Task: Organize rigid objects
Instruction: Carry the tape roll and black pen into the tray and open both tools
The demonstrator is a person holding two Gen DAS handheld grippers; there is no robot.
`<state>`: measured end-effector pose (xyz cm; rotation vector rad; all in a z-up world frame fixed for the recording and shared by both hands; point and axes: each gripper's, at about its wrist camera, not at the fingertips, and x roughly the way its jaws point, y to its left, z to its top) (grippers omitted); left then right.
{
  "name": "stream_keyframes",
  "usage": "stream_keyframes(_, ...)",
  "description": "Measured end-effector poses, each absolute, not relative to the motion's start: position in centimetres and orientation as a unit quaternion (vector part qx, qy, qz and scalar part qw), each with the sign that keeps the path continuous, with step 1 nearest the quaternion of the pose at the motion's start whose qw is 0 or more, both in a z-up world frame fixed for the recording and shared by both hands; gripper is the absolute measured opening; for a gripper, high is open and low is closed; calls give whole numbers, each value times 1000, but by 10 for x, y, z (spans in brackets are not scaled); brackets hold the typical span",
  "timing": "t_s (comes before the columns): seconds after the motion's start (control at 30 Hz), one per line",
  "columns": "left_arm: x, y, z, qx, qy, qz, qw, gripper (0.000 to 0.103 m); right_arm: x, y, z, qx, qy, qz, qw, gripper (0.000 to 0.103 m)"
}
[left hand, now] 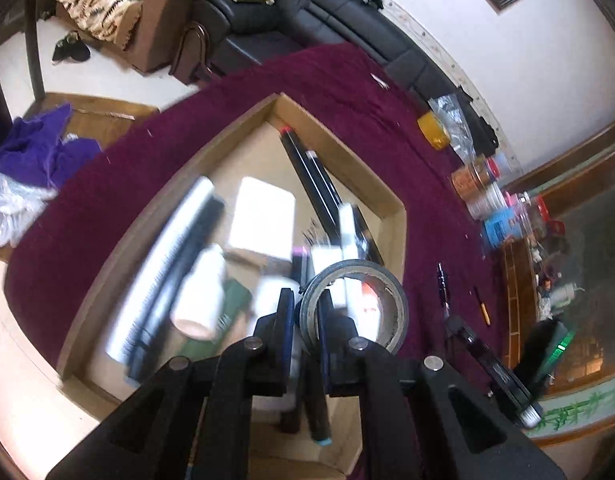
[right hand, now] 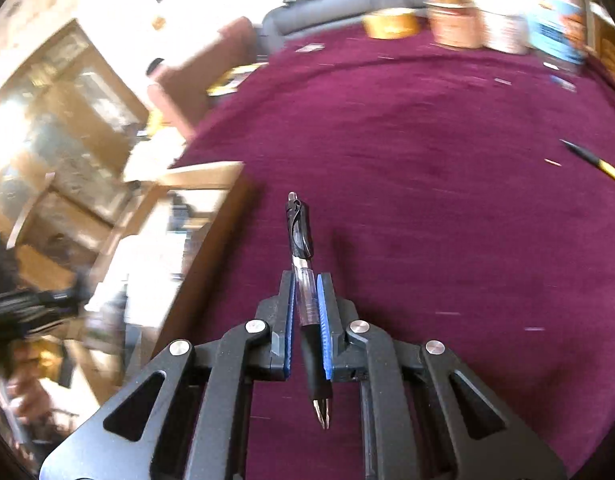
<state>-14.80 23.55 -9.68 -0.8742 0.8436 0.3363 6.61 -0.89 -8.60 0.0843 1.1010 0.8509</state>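
In the left wrist view my left gripper (left hand: 306, 294) is shut on the rim of a grey tape roll (left hand: 391, 292), which hangs over an open cardboard box (left hand: 211, 148). The box holds several markers, a white bottle (left hand: 199, 296) and a white carton (left hand: 263, 220), all blurred. In the right wrist view my right gripper (right hand: 305, 278) is shut on a clear pen with a black cap (right hand: 299, 228), held along the fingers with its tip toward the camera. It hangs above the maroon cloth (right hand: 427, 200), just right of the box's corner (right hand: 203, 178).
A dark pen (left hand: 443, 284) and a yellow pencil (left hand: 481, 306) lie on the cloth right of the box; the pencil (right hand: 599, 164) also shows at the far right. Jars and a yellow tape roll (left hand: 433, 130) stand along the far edge. A black sofa (left hand: 327, 12) is behind.
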Motion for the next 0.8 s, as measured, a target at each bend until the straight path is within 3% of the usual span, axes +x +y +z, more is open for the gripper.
stream_keyframes(0.33, -116, 262, -99, -392, 401, 154, 814, 9, 41, 100, -77, 26, 512, 439, 737, 11)
stream_keyframes(0.8, -74, 257, -119, -354, 436, 160, 812, 9, 48, 132, -93, 6, 520, 404, 753, 11)
